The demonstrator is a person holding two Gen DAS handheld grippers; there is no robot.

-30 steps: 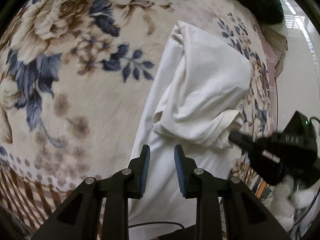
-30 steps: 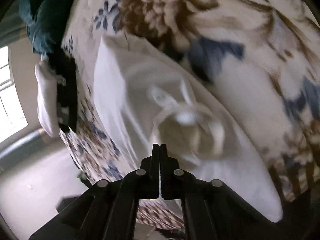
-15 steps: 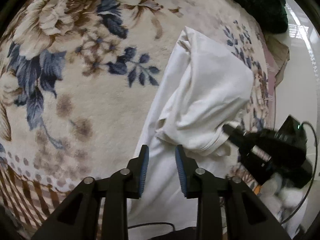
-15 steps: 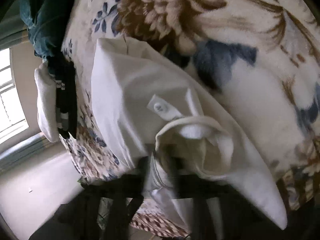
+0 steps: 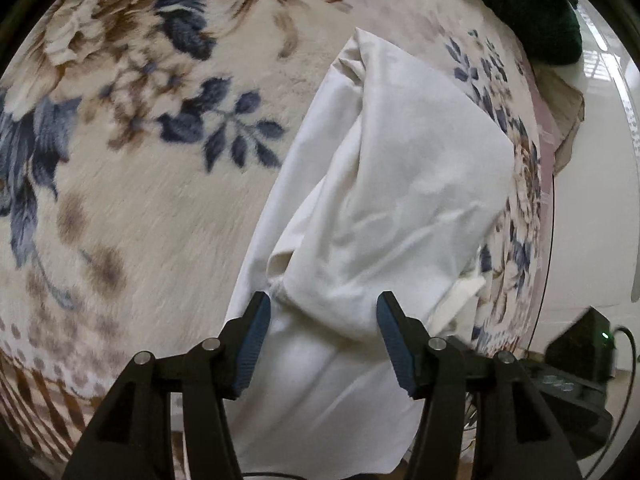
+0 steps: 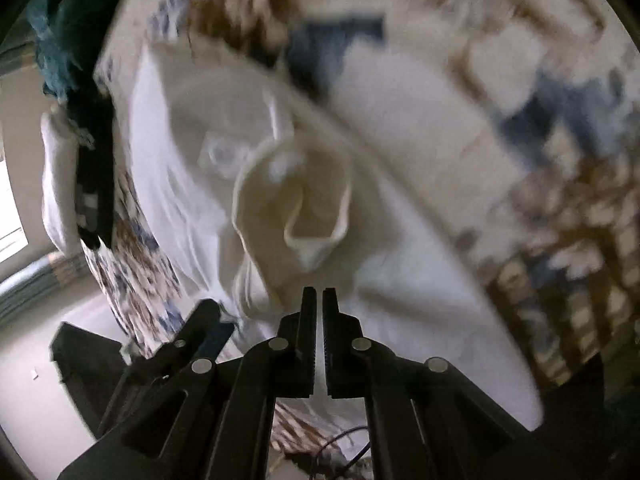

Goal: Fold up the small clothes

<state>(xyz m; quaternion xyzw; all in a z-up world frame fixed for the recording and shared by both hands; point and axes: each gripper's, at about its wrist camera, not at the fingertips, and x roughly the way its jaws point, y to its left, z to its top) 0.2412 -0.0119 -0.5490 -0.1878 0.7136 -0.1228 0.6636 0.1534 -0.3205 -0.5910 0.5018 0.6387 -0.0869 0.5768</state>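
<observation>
White garment (image 5: 384, 208) spread on the floral blanket (image 5: 140, 184), directly ahead of both tools, its near end draped past the blanket's edge below the fingers. Left gripper (image 5: 323, 338) spread wide, nothing between its 2 blue-padded fingers (image 5: 252, 344); folded flap lying just beyond the tips, straddled rather than pinched, probably lined up to seize the flap's bunched edge. Right gripper (image 6: 319, 312) nearly clenched, a thin slit left between the fingers, no cloth caught in it; rumpled neckline (image 6: 304, 208) sitting just ahead of the tips, likely just let go or about to be nipped.

From the left wrist: smooth outer face of the fold, a dark green cloth (image 5: 516, 4) at the far end. From the right wrist, heavily blurred: the open collar band hidden from the other side, plus the left gripper (image 6: 208, 332) low on the near left, and pale floor beyond the blanket's edge.
</observation>
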